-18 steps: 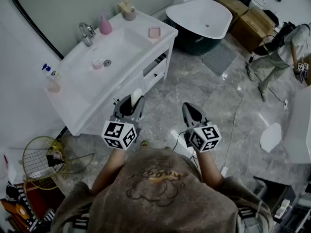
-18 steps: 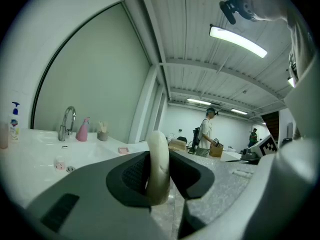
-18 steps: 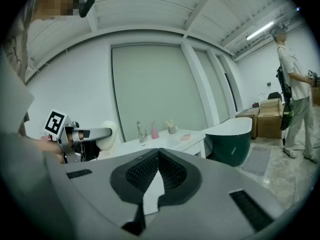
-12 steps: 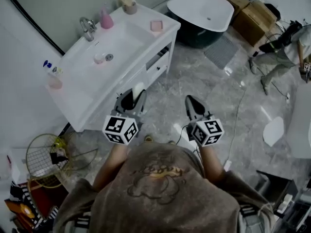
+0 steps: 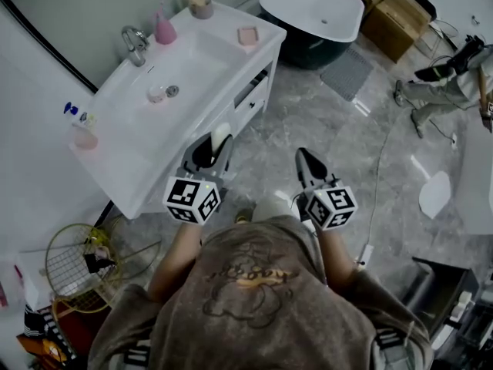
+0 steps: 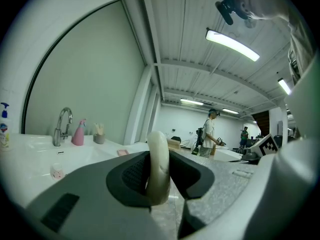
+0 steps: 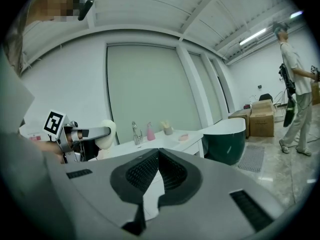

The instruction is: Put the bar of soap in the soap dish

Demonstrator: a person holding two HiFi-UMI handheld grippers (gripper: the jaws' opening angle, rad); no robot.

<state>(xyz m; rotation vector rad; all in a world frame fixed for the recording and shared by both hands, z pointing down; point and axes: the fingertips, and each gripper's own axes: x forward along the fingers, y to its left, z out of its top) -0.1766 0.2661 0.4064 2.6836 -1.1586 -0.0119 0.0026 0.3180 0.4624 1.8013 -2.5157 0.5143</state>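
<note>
A pale bar of soap (image 5: 219,137) stands on edge between the jaws of my left gripper (image 5: 216,143), which is shut on it. In the left gripper view the soap (image 6: 158,149) fills the gap between the dark pads (image 6: 134,176) of that gripper (image 6: 159,176). The pink soap dish (image 5: 247,35) sits on the white vanity's (image 5: 231,72) far right corner, well ahead of the soap; it also shows small as the dish (image 6: 122,152) and the dish (image 7: 183,137). My right gripper (image 5: 305,160) hangs over the floor, shut and empty (image 7: 159,152).
On the vanity stand a faucet (image 5: 135,43), a pink bottle (image 5: 164,29) and a cup (image 5: 202,6). A drawer (image 5: 254,91) below is partly open. A bathtub (image 5: 312,14), cardboard boxes (image 5: 393,21) and another person (image 5: 454,75) lie beyond. A wire basket (image 5: 77,260) sits at left.
The head view has shifted a little. Both grippers keep their places in front of the vanity, the left one still holding the soap.
</note>
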